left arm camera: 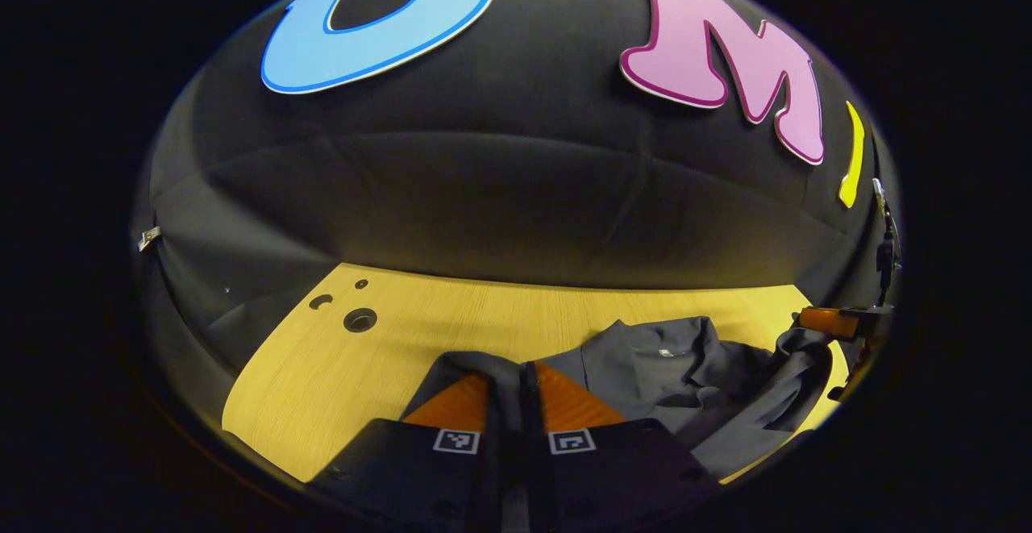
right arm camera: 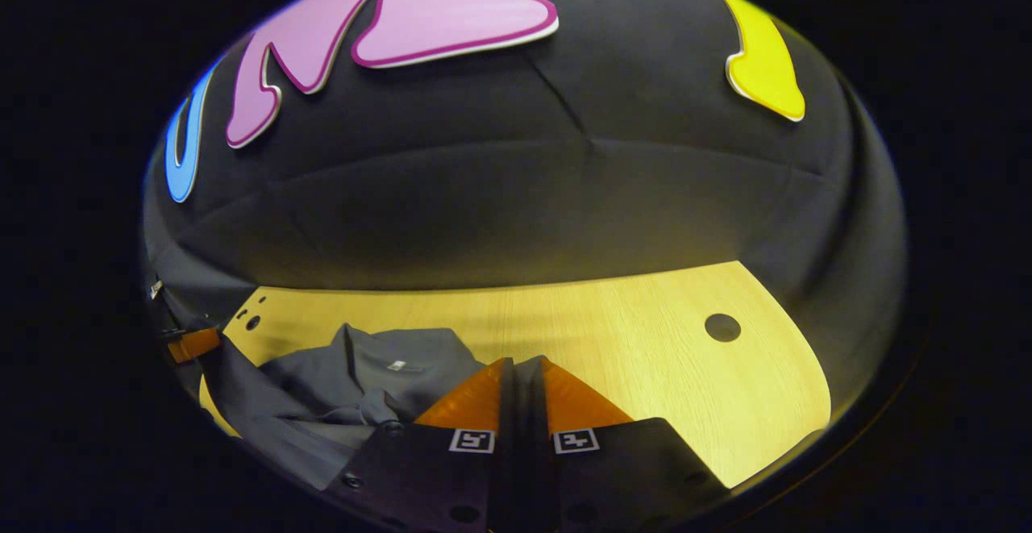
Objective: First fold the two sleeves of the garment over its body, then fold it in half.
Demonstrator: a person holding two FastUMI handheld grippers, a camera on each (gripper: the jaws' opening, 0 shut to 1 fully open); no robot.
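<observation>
Left gripper (left arm camera: 513,380) clenched on a strip of grey cloth, apparently a sleeve (left arm camera: 484,372), pinched between both fingers and draped over the tips

Right gripper (right arm camera: 522,380) likewise closed, with a thin dark fold of cloth, probably the other sleeve (right arm camera: 524,372), caught between its fingers; hard to make out more than that

Shirt (left arm camera: 669,372) spread on the wooden table (left arm camera: 339,372), collar toward the far wall, body lying between the two grippers: to the right of the left one, to the left of the right one (right arm camera: 355,380)

Seen from the left gripper view, the other gripper (left arm camera: 830,322) at the far right edge, cloth trailing down from it; seen from the right gripper view, the left one (right arm camera: 193,343) at the far left edge, holding up a long grey band

Long axis of the shirt running near to far, so each sleeve needing to travel sideways, inward across the chest; each gripper nearest its own sleeve

Judged step: sleeves lifted, not yet laid over the body

Open room: bare wood to the left of the shirt with a few round holes (left arm camera: 359,320), and a wide bare stretch to the right with one hole (right arm camera: 722,326); near table edge close under both grippers, so little spare room on that side
</observation>
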